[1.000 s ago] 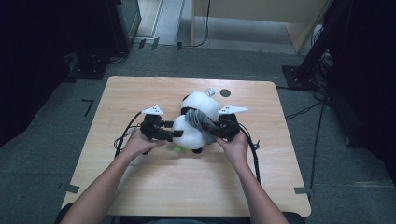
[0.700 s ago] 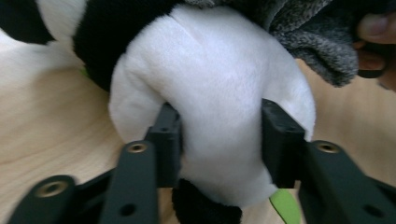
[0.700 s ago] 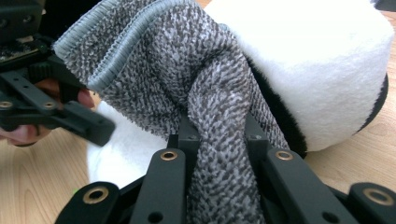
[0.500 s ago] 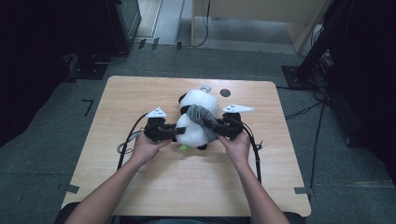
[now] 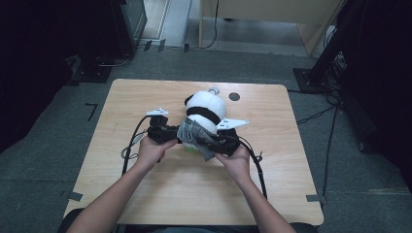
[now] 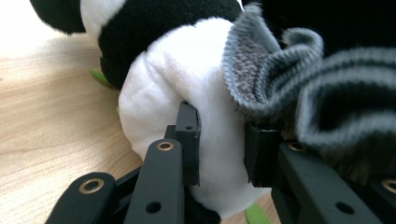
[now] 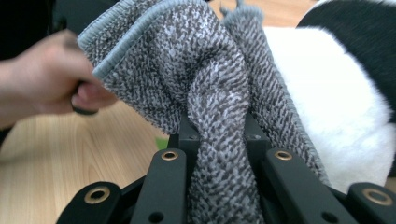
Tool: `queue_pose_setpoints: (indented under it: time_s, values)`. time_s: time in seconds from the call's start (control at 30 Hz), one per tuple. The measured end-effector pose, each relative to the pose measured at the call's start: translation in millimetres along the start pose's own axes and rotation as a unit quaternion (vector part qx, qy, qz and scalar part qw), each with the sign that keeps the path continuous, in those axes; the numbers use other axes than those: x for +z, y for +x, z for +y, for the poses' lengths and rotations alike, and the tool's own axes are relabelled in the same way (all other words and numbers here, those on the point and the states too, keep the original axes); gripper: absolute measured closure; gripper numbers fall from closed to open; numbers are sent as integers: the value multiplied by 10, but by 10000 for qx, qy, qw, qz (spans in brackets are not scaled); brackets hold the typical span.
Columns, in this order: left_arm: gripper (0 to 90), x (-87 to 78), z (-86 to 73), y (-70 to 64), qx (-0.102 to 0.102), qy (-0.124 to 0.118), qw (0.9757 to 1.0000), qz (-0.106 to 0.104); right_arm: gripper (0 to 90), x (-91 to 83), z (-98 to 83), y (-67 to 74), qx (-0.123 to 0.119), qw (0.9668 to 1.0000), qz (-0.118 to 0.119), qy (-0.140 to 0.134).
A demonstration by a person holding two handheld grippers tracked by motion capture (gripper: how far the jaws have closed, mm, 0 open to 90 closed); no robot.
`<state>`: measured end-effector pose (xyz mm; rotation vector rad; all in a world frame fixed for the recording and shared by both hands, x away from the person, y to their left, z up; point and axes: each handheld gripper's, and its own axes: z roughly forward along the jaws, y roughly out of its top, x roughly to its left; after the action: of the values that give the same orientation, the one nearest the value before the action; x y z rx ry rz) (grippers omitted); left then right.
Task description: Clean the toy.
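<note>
panda plush (image 5: 206,109) near the tabletop's far edge: we pinch it with left tongs (image 6: 219,140), right tongs (image 7: 219,135) clamp the grey cloth (image 7: 205,93); wipe gently.

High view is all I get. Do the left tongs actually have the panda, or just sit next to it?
Observer: They have it. In the left gripper view the left tongs have just been closing, and both pads pinch a white plush part of the panda.
Operator: And the right tongs?
Observer: The right tongs are shut on the grey cloth; a fold of it is bunched between the jaws.
Operator: Is the cloth clear of the panda?
Observer: No. In the right gripper view the cloth's edge lies against the panda's white fur.
Operator: Anything under the panda?
Observer: A bit of something green shows at the lower edge of the pinched part; what it is cannot be told.
</note>
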<state>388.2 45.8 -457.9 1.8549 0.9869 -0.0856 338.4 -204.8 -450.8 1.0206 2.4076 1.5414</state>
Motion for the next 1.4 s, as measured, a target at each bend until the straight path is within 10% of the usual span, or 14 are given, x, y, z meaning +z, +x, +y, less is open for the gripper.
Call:
queue_pose_setpoints:
  time_s: [0.53,0.97,1.1,1.4]
  values:
    - [714,31,-41,65,-93,93,9997,183,784,225,-277,-21,-539,9969,182,542]
    - [715,-29,-2,105,-261,-12,9995,155,781,461,-446,-118,-227,9921,22,1232]
    - [713,-36,10,53,115,10,9990,421,777,441,-378,-60,-428,9895,129,1374]
    - [713,-51,14,106,-105,27,9996,244,776,85,-64,52,-713,9955,371,495]
